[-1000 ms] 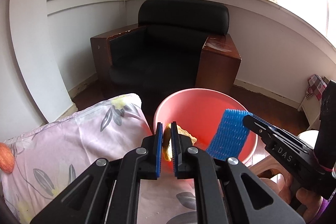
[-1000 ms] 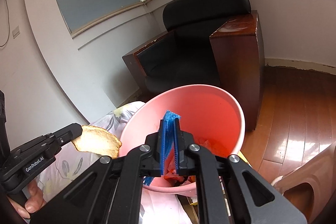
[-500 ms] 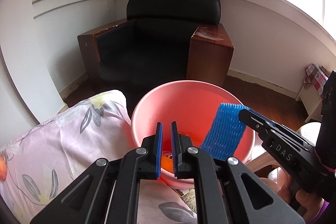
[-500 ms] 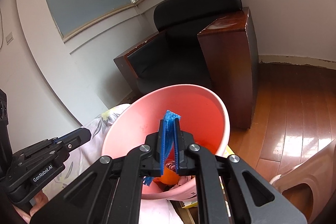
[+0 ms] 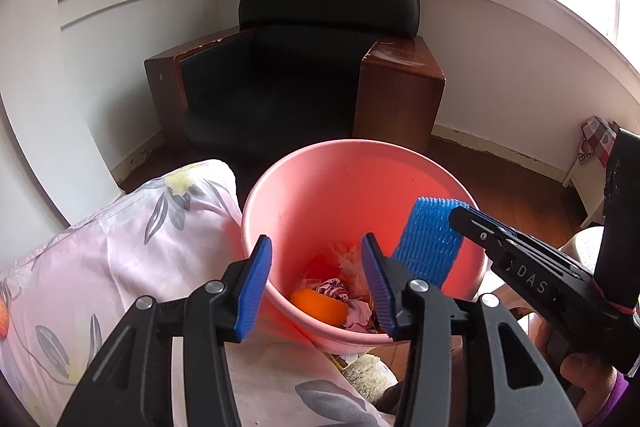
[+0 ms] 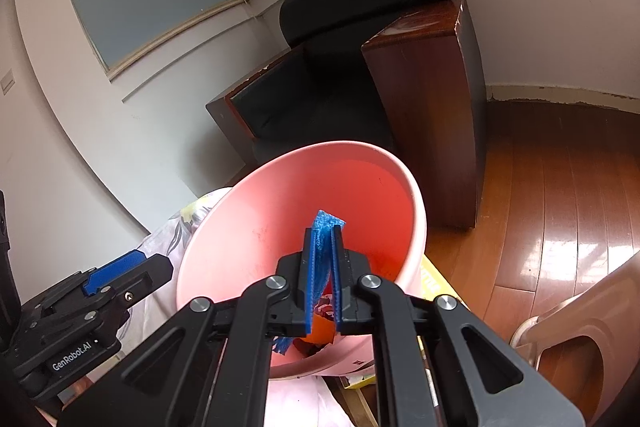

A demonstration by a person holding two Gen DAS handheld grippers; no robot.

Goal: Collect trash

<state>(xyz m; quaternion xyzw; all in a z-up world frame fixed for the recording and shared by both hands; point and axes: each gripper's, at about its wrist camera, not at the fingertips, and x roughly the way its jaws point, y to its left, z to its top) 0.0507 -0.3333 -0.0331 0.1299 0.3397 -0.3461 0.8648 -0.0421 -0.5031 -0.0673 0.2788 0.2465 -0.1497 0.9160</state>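
Note:
A pink plastic bin [image 5: 400,163] stands beside the bed; it also shows in the right wrist view [image 6: 224,227]. Orange peel [image 5: 318,309] and crumpled scraps lie at its bottom. My left gripper [image 5: 316,283] is open and empty above the bin's near rim. My right gripper [image 6: 322,251] is shut on a blue foam net sleeve [image 6: 325,227], held over the bin's mouth. In the left wrist view the sleeve [image 5: 432,243] hangs over the bin's right side.
A floral pink bedsheet [image 5: 120,247] lies left of the bin. A black armchair with wooden arms [image 5: 304,75] stands behind it on wood floor [image 6: 560,207]. A plastic stool [image 6: 580,327] is at the right. An orange object [image 5: 3,319] lies at the sheet's left edge.
My left gripper held a piece of peel a second ago; it moved over the bin, the peel is gone from it and its jaws have opened. The right gripper still holds the blue sleeve.

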